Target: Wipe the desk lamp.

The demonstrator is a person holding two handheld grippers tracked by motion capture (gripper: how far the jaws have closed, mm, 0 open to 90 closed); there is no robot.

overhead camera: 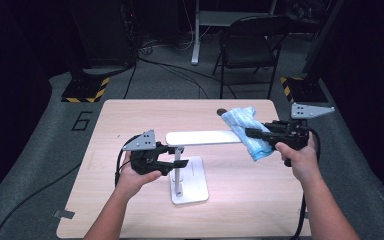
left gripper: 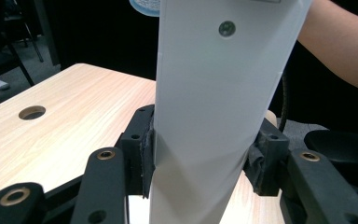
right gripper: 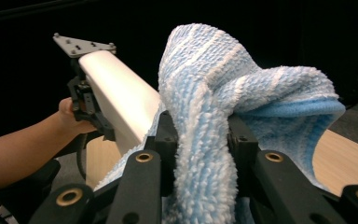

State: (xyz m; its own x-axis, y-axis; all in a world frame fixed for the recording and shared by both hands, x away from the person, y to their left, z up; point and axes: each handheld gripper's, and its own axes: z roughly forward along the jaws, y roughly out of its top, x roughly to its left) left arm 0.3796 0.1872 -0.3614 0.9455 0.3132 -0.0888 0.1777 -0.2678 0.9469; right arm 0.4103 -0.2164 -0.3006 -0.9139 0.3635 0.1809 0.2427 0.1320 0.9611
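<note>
Ok, high view: white desk lamp [overhead camera: 187, 172] stands mid-table [overhead camera: 240, 200] on its flat base, thin post up to a long white bar head [overhead camera: 202, 137] running left-right. Left gripper [overhead camera: 162, 157] sits at the head's left end, right gripper [overhead camera: 250, 132] at its right end w/ a blue-white striped cloth [overhead camera: 245, 127] draped over that end. Can't judge jaw gap from up there, both too small. Left gripper view fills that in: left gripper [left gripper: 200, 163] jaws closed in on the white head [left gripper: 214, 93], one pad tight on each long edge, a screw visible on the face of the head, cable hole in the tabletop [left gripper: 74, 126] off to the side. Right gripper view: right gripper [right gripper: 200, 144] jaws pinched on a bunched fold of the cloth [right gripper: 223, 93], rest of it piled over the near end of the head [right gripper: 121, 93]; far end shows the other hand [right gripper: 72, 114] w/ the left gripper clamped on. Folding chair [overhead camera: 247, 47] behind the table in the high view
</note>
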